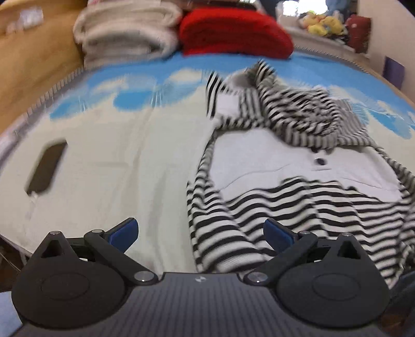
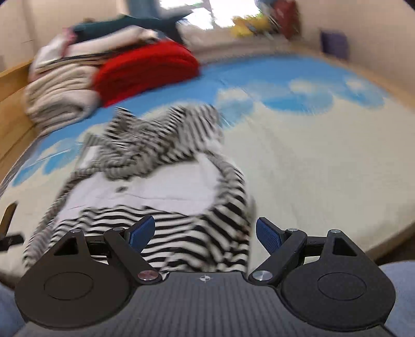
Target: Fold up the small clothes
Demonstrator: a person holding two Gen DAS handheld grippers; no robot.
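Bright daylight from blown-out window point(image 2: 186, 10); heavy motion blur throughout, fisheye bending at edges.

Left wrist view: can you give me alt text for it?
A black-and-white striped garment lies crumpled on a cloud-print bed cover, with the left gripper open above its near edge. Folded red and cream blankets sit behind; a dark phone-like object lies left.

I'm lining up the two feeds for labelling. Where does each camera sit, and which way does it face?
Left wrist: on the left gripper, looking down along its open fingers at the striped garment on the bed; no body visible.
Right wrist: on the right gripper, open, over the garment's near edge; blue-clad legs show.
Shared: garment, red blanket, cream blanket, bed.
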